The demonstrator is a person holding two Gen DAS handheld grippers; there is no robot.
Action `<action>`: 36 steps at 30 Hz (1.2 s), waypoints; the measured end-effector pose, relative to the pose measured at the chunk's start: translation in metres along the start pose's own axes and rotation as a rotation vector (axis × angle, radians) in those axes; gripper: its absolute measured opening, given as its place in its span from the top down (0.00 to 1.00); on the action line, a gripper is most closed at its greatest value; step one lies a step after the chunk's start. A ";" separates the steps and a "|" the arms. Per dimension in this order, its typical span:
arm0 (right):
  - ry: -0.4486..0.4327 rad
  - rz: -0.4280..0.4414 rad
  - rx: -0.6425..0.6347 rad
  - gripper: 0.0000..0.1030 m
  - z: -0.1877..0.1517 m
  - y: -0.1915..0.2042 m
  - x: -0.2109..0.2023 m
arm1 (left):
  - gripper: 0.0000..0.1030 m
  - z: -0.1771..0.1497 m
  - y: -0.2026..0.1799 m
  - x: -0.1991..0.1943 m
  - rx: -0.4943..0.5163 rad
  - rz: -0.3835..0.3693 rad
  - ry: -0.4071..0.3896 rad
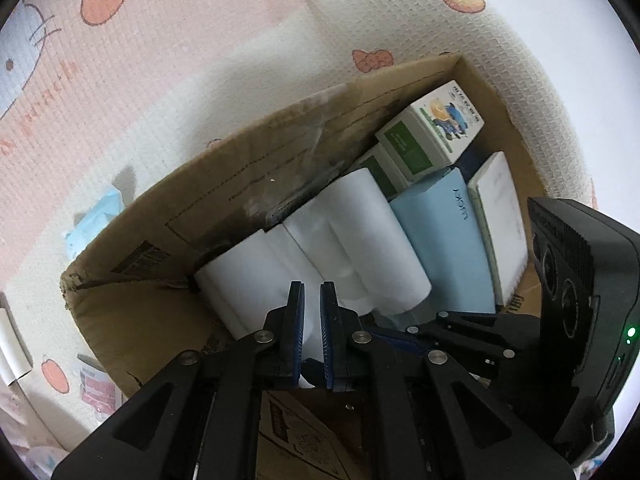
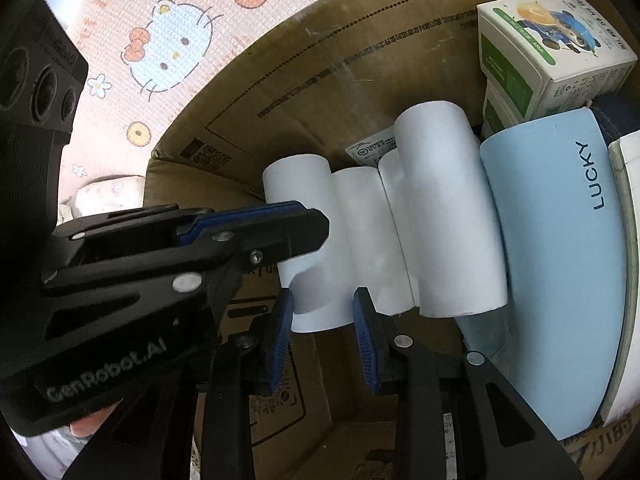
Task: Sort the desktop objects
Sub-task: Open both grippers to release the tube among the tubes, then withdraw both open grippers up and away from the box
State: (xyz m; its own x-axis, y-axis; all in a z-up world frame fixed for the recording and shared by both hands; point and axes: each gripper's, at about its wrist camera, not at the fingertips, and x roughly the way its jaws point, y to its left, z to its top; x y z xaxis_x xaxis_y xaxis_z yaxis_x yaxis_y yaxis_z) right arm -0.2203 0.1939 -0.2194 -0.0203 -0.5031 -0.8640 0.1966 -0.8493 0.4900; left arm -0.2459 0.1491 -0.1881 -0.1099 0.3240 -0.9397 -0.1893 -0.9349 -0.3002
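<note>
Both grippers down in the cardboard box point(image 1: 132, 320), settling white paper rolls among the things already sorted.

Nearest, the left gripper point(image 1: 312, 292) has its jaws almost together, pinching an edge of white paper at the end of the white rolls point(image 2: 360, 240) — the right gripper point(image 2: 324, 304) stands part open, its blue pads either side of a roll's near end; whether they press on it I cannot tell. The rolls lie side by side against the box wall. Beyond sit the light blue LUCKY pack point(image 2: 560, 260) and green-and-white cartons point(image 2: 552, 52). To finish well, I'd judge — ease the jaws apart gently, lift straight up, leave the rolls undisturbed.
</note>
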 end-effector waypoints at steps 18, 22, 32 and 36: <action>-0.181 0.089 0.002 0.70 -0.005 0.011 -0.031 | 0.52 -0.005 -0.008 -0.048 0.029 -0.010 -0.209; -0.252 0.015 -0.016 0.70 -0.016 0.020 -0.051 | 0.52 -0.021 0.002 -0.066 0.001 -0.030 -0.284; -0.410 -0.119 -0.147 0.70 -0.077 0.046 -0.117 | 0.52 -0.086 0.020 -0.110 -0.097 -0.186 -0.508; -0.469 -0.146 -0.215 0.70 -0.115 0.050 -0.124 | 0.52 -0.114 0.006 -0.130 -0.015 -0.104 -0.604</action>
State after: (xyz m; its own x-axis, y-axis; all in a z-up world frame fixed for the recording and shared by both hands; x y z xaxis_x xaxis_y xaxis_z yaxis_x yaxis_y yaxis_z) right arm -0.0954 0.2321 -0.1012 -0.4884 -0.4412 -0.7528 0.3546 -0.8887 0.2908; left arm -0.1214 0.0853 -0.0867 -0.6259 0.4344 -0.6477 -0.2151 -0.8945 -0.3920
